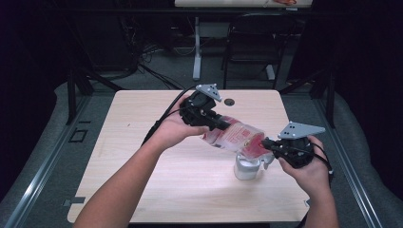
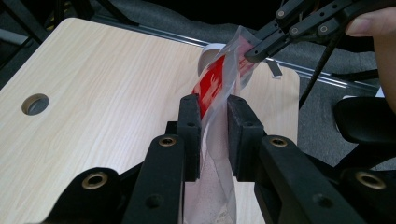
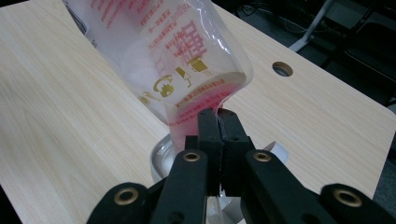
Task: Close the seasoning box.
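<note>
Mid-pour: my left tool [image 1: 215, 122] clamps the far end of the clear red-printed bag [image 1: 233, 135], my right tool [image 1: 269, 144] is pinched tight on its lower corner, and the bag hangs tilted over the white cup [image 1: 247, 168] at the desk's [image 1: 142, 156] near right. Next move, as I judge it, calls for lifting the left end while keeping the corner over the cup's mouth; I can't tell if anything is flowing. Count: one bag, one cup, two tools, one grommet hole [image 1: 229, 101] at the far edge.
</note>
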